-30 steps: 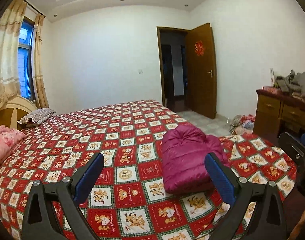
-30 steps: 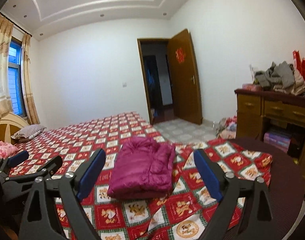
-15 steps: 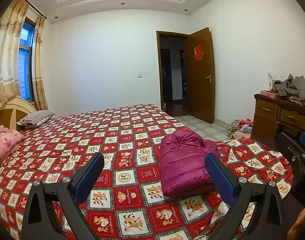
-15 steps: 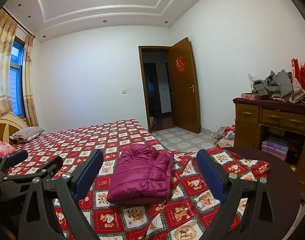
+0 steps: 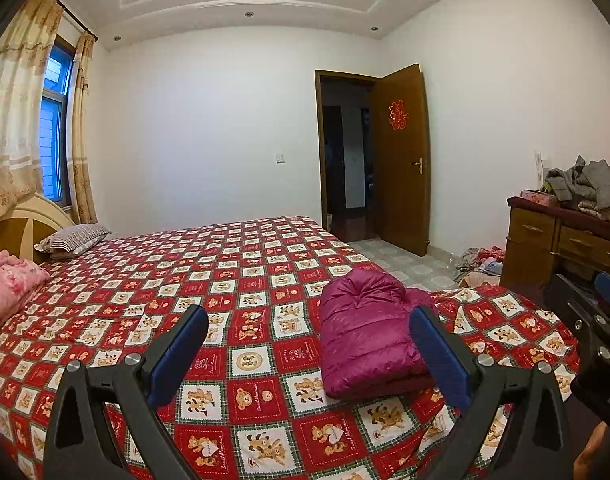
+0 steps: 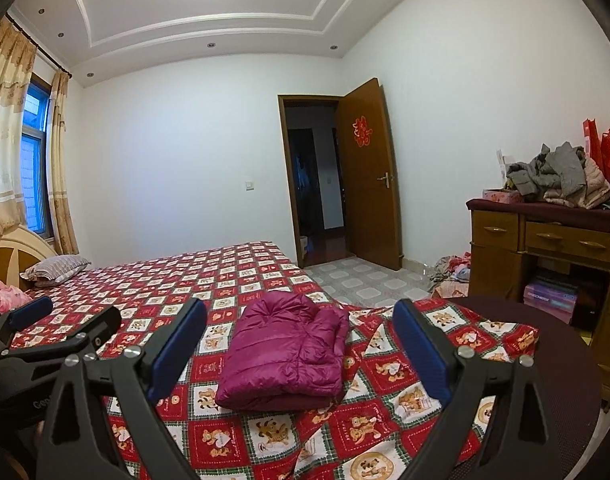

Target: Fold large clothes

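Observation:
A magenta puffer jacket (image 5: 365, 332) lies folded into a compact bundle near the foot corner of the bed (image 5: 225, 272), on a red checked bear-print cover. In the right wrist view the same jacket (image 6: 285, 356) sits straight ahead. My left gripper (image 5: 309, 354) is open and held back above the bed, with the jacket ahead and to its right. My right gripper (image 6: 299, 350) is open too, raised above the near edge with nothing between its blue pads. Each gripper shows at the edge of the other's view: the right gripper (image 5: 601, 320) and the left gripper (image 6: 45, 332).
A striped pillow (image 5: 71, 238) and a pink quilt (image 5: 5, 288) lie at the head of the bed. A wooden dresser (image 6: 545, 248) piled with grey clothes (image 6: 553, 172) stands at the right. Clothes lie on the floor (image 6: 453, 274) near the open door (image 6: 371, 176).
Both grippers have lifted and pulled back from the bed, so the folded jacket sits lower and farther in both views. Their jaws have stayed open and the jacket has not moved.

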